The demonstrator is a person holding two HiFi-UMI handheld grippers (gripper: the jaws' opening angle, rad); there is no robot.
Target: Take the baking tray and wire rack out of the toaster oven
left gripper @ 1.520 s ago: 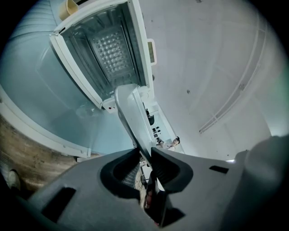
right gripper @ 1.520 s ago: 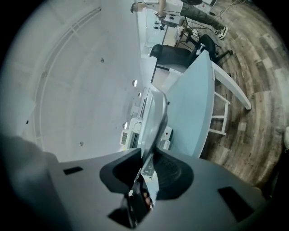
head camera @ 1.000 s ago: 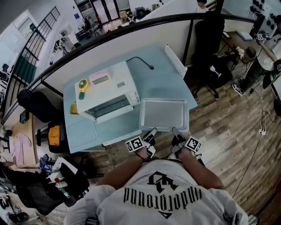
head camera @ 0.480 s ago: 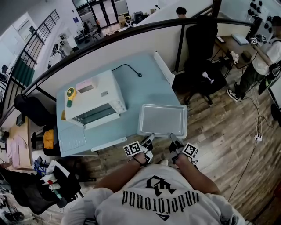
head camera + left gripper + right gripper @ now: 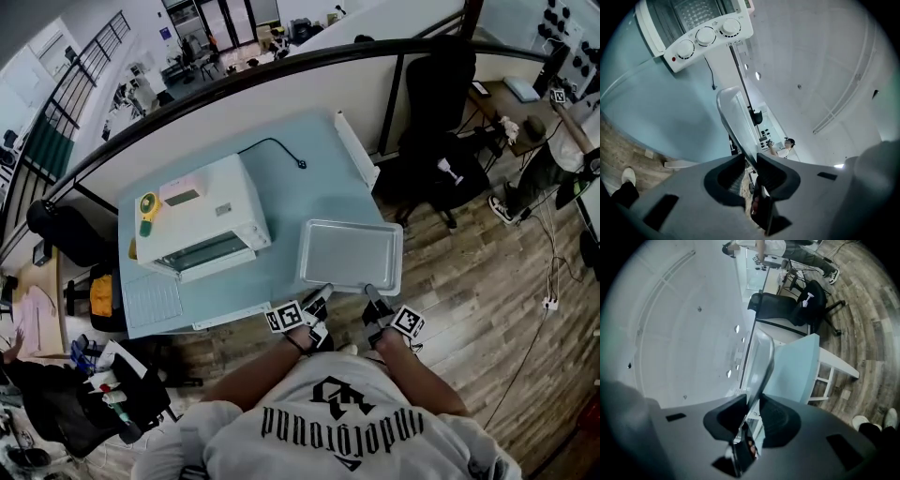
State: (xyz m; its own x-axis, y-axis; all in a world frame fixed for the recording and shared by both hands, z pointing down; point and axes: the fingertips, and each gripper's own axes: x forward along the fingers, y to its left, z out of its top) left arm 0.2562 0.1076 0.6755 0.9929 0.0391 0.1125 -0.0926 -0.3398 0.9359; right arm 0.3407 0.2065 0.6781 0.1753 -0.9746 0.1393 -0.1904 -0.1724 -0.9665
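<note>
- A pale blue surface (image 5: 281,183) stands against a low partition wall, seen from above in the head view.
- A white toaster oven (image 5: 202,220) sits on the left half of the surface. Only the left gripper view shows its three control knobs (image 5: 705,35), and only the head view shows its top.
- A silver baking tray (image 5: 350,255) lies level at the surface's near right corner, to the right of the oven and apart from it. No view shows whether it rests on the surface or hangs just above.
- The left gripper (image 5: 323,293) and right gripper (image 5: 371,292) meet the tray's near rim side by side.
- In each gripper view the tray appears edge-on. The left fingers (image 5: 776,176) are closed to a narrow gap and pinch the rim, and the right fingers (image 5: 726,420) pinch it likewise.
- Only the right gripper view shows a black office chair (image 5: 797,305) on the wood floor.
</note>
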